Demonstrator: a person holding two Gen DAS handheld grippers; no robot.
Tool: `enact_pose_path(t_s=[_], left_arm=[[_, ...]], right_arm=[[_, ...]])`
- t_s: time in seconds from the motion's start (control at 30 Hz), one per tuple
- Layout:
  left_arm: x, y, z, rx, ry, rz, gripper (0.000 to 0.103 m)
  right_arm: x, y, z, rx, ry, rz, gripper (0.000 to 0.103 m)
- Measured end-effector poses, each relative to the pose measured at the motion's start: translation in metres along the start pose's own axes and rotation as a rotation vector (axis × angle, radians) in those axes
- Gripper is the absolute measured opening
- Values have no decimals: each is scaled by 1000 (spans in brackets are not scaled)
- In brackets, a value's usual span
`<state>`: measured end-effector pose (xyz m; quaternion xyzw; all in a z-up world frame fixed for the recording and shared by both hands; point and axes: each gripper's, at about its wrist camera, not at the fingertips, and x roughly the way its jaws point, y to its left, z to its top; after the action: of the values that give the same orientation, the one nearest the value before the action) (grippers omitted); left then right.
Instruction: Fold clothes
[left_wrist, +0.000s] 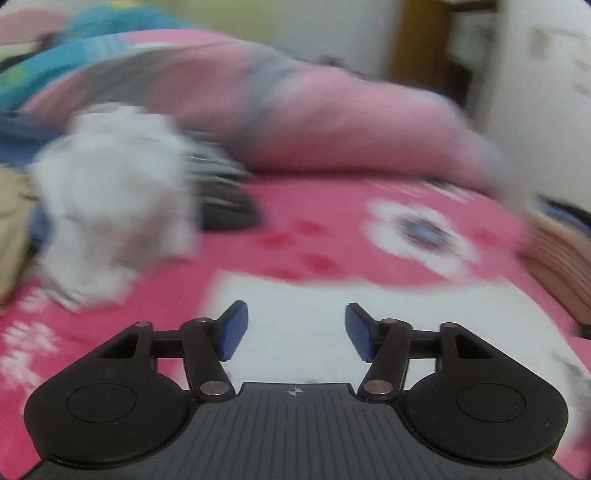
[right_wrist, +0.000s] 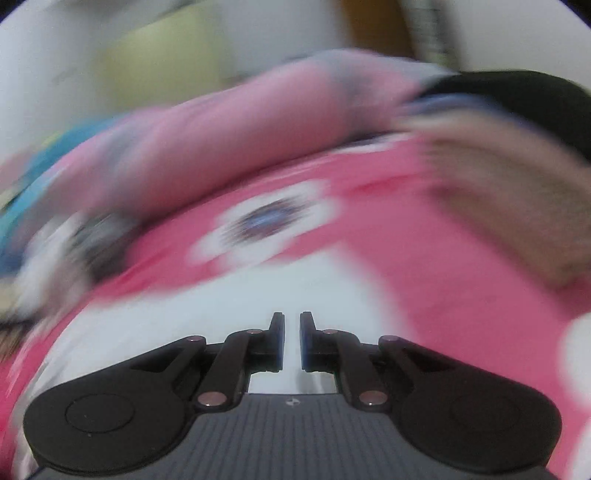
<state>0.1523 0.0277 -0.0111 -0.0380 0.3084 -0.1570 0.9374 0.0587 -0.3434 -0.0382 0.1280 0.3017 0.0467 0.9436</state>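
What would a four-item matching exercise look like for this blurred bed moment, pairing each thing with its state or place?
Column one:
1. left gripper
2. right gripper
3. white fluffy bundle
4. pink quilt

Column two:
A. heaped along the far side of the bed
B. jaws apart, nothing between them
C. lying at the left of the left wrist view
D. jaws nearly together, only a narrow slit between them

Pairs: 1-B, 2-D, 3-C, 4-A
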Motion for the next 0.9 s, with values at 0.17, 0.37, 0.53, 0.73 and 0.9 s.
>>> enact_pose_path(t_s=[0.17, 0.37, 0.53, 0.73, 0.9], left_arm=[[-13, -34, -49, 104, 72, -25, 60], [-27, -34, -67, 125, 42, 24, 61], [-28, -41, -73, 149, 63, -16, 70], [-24, -45, -88, 147, 103, -2, 79], [-30, -34, -91, 82, 110, 1, 89]], right_arm=[[-20, 25, -71, -182, 54, -31, 5], [-90, -42, -85, 40, -53, -303, 9], [-82, 9, -80, -24, -124, -127, 9], [-44, 66, -106, -245, -72, 46, 16], [-81, -10, -121, 66, -50, -158, 17]])
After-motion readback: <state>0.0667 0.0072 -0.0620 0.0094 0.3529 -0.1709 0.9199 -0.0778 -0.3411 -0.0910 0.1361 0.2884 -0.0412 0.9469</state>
